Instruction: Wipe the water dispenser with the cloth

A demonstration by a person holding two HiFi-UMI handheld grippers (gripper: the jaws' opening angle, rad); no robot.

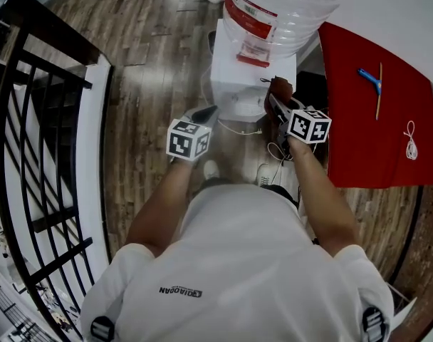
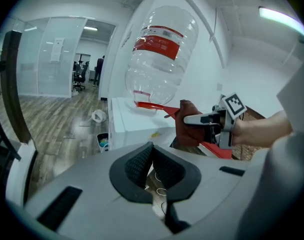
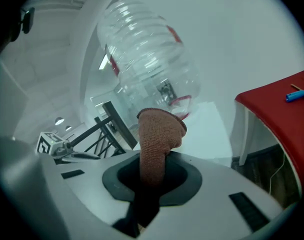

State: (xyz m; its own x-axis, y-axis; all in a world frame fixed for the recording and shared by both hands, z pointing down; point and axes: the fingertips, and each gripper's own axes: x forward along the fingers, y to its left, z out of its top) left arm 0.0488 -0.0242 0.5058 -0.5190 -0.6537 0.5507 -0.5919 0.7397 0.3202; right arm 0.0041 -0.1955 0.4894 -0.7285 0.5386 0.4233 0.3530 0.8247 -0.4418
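The white water dispenser (image 1: 251,73) stands ahead of me with a big clear bottle (image 1: 280,6) on top. My right gripper (image 1: 276,106) is shut on a brown cloth (image 1: 281,87), held by the dispenser's right front corner; whether the cloth touches it I cannot tell. In the right gripper view the cloth (image 3: 159,134) sticks up from between the jaws, in front of the bottle (image 3: 147,69). My left gripper (image 1: 206,112) hovers left of the dispenser, shut and empty. In the left gripper view its pads (image 2: 139,165) meet, and the right gripper (image 2: 193,119) holds the cloth (image 2: 184,131) against the dispenser (image 2: 134,126).
A table with a red top (image 1: 373,112) stands close on the right, with a blue tool (image 1: 369,79), a thin stick and a white cord on it. A black railing (image 1: 31,141) runs along the left. Cables (image 1: 273,148) lie on the wooden floor below the dispenser.
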